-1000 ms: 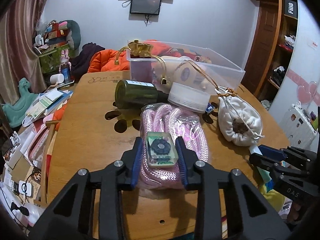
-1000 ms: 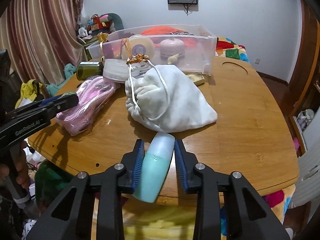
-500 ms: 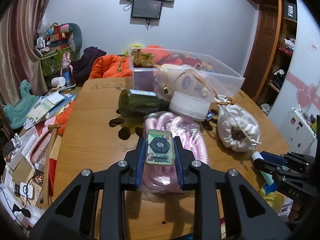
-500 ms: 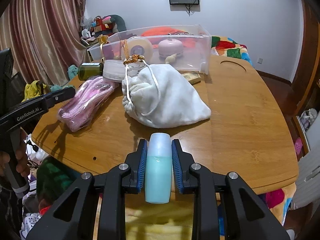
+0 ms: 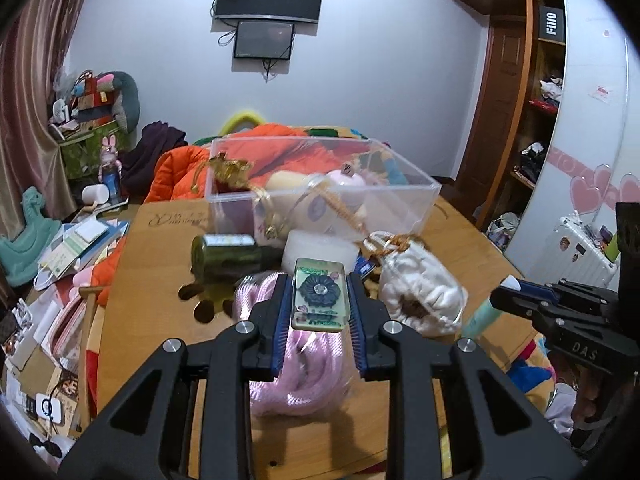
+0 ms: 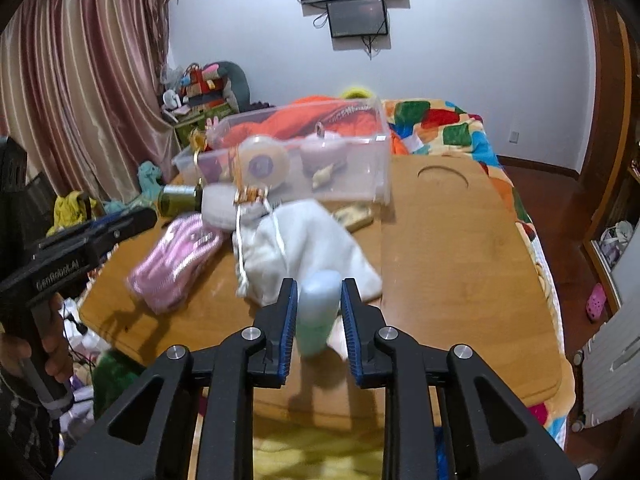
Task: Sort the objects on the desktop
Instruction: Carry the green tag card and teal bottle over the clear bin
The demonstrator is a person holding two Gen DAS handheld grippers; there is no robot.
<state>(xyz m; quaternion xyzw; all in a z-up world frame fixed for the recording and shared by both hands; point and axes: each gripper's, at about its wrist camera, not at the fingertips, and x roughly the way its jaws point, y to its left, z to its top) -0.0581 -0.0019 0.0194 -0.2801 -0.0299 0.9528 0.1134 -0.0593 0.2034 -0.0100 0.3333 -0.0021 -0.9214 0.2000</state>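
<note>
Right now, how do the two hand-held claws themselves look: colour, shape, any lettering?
Both are matte black with angular linkage arms, silver rivets and blue ribbed pads. The left claw carries white "GenRobot.AI" lettering on its side, seen from the right wrist view. The right claw shows "DAS" on its body in the left wrist view. No cables show.

Black hand-held gripper [image 5: 319, 300], blue pads [image 5: 282, 312], silver screws.
</note>
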